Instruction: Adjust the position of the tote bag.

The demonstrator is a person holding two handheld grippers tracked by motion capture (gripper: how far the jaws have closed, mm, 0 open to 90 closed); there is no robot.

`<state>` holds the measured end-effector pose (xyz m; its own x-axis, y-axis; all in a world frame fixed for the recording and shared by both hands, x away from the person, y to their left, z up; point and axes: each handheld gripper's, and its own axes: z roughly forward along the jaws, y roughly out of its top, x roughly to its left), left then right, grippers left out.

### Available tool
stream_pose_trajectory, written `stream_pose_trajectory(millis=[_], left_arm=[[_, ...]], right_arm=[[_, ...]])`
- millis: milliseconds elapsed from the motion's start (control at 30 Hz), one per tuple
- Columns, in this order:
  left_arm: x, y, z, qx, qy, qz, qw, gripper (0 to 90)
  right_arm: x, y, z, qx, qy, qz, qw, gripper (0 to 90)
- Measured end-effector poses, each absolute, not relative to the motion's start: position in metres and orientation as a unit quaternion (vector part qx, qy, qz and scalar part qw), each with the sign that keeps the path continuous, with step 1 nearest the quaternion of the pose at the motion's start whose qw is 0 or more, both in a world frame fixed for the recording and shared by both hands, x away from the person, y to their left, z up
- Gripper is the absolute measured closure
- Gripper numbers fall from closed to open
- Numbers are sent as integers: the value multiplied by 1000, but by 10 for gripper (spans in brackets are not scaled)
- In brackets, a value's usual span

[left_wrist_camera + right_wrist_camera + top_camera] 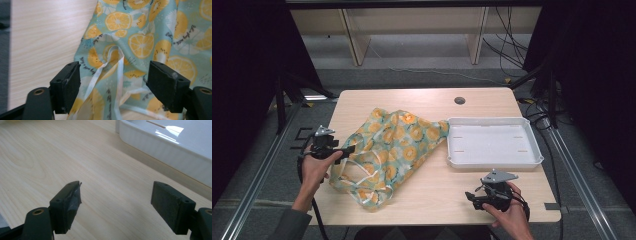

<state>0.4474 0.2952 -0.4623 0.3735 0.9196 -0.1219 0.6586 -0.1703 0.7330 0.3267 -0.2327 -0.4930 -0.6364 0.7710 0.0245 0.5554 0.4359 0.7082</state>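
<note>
Both grippers [348, 149] [470, 196] gape over pale wooden table [432, 200]; grey floor [422, 52].

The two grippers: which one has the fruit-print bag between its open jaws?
The left gripper, at the bag's left edge; its open jaws frame the white straps. The right gripper faces bare table near the white tray.

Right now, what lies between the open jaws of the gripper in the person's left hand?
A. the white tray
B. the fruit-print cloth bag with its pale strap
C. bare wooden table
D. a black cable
B: in the left gripper view the left gripper has its jaws open with the fruit-print cloth bag and its pale strap lying between them, not pinched.
</note>
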Motion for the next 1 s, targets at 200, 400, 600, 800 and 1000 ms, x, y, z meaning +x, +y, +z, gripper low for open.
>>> stream_pose_trajectory(millis=[200, 400, 600, 800, 1000], left_arm=[[470, 298, -487, 770, 526, 143, 331, 379], [463, 310, -499, 782, 506, 140, 336, 885], [445, 308, -499, 794, 488, 133, 338, 895], [423, 300, -494, 803, 464, 130, 350, 896], [402, 282, -490, 802, 447, 124, 377, 896]], right_arm=[[325, -230, -493, 414, 829, 350, 136, 250], [326, -229, -494, 396, 838, 349, 141, 250], [326, -227, -494, 393, 840, 348, 135, 251], [325, -222, -494, 390, 841, 352, 130, 252], [325, -206, -491, 380, 841, 367, 116, 253]])
